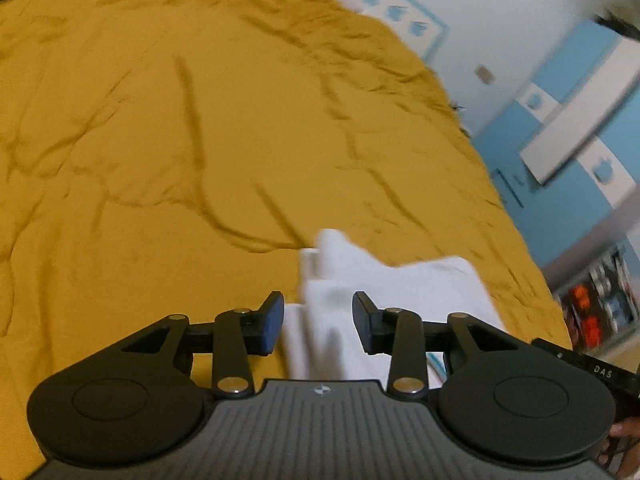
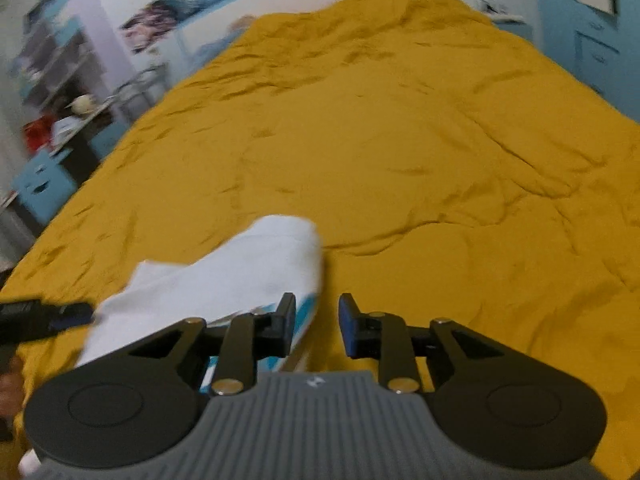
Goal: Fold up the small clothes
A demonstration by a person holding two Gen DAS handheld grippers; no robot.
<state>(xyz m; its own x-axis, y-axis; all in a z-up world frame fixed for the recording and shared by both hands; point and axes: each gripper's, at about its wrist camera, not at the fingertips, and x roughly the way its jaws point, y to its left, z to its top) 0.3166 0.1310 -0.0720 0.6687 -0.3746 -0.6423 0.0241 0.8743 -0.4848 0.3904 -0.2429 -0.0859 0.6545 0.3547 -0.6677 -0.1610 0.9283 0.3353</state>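
Garment: a small white garment [image 1: 396, 292] with a light-blue trim, bunched into soft folds, blurred in both views.
Where it lies: on the wrinkled mustard-yellow bedspread [image 1: 180, 128], near the bed's front edge, close under both tools.
Left gripper [image 1: 318, 322]: tilted down at the cloth, jaws spread apart; white fabric shows in the gap, but the pads do not press on it.
Right gripper [image 2: 317, 326]: tilted down, jaws spread with a narrower gap; the garment's blue-trimmed edge lies by its left finger [image 2: 286, 326], unpinched, with bare bedspread between the pads.
Surroundings: blue and white cupboards [image 1: 576, 120] past the bed's side.
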